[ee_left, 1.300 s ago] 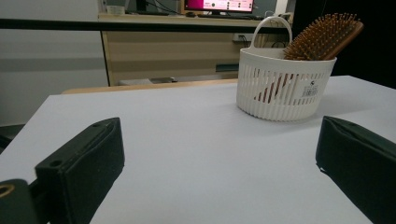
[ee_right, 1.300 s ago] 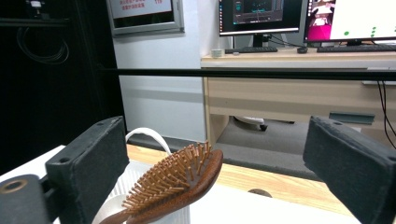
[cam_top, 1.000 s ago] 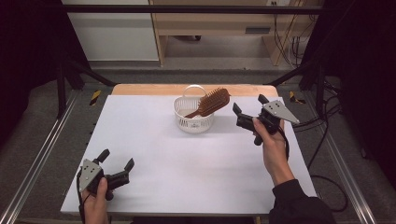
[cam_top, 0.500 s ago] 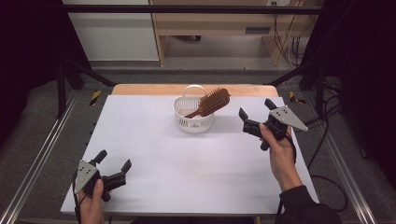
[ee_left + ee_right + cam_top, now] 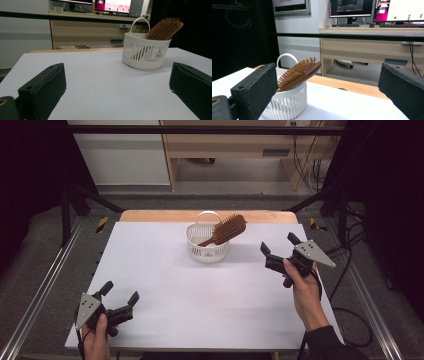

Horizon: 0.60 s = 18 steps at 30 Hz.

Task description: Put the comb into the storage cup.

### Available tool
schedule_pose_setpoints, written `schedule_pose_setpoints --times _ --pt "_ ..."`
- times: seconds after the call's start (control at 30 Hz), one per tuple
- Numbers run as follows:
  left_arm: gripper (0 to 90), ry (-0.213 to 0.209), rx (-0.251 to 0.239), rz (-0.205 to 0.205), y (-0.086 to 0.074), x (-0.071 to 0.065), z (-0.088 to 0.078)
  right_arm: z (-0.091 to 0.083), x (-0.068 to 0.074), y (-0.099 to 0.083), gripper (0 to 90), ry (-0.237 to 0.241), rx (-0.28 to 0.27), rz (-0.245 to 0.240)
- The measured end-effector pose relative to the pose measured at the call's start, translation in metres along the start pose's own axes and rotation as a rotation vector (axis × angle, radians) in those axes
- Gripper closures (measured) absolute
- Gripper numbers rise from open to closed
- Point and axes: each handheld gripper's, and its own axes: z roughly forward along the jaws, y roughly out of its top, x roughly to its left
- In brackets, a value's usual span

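Observation:
A wooden hairbrush leans in a small white slatted basket, handle down and bristle head sticking out over the rim. The basket stands at the far middle of the white table. My right gripper is open and held above the table's right side, to the right of the basket, with nothing between its jaws. Near the front left corner my left gripper rests low, open and empty, its jaws pointing toward the basket.
A wooden strip borders the table's far edge. Metal rails run along both sides, and cables trail off to the right. A desk with monitors stands beyond the table.
My right gripper has drawn back from the basket, moving right and toward the person. My left gripper has shifted slightly nearer the front edge. The brush and basket have not moved.

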Motion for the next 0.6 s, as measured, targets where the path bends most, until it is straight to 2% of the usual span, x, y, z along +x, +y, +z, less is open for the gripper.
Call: schedule_pose_setpoints --times 0.2,0.33,0.6 --pt "0.9 0.004 -0.008 0.001 0.0 0.002 -0.002 -0.008 -0.001 0.002 2.7 0.001 -0.009 -0.027" --pt "0.9 0.013 -0.009 0.005 0.001 0.004 -0.002 -0.016 -0.005 0.001 2.6 -0.005 -0.019 -0.016" --pt "0.9 0.003 -0.005 0.021 0.0 0.004 -0.001 -0.03 -0.01 -0.005 2.0 -0.007 -0.015 -0.023"
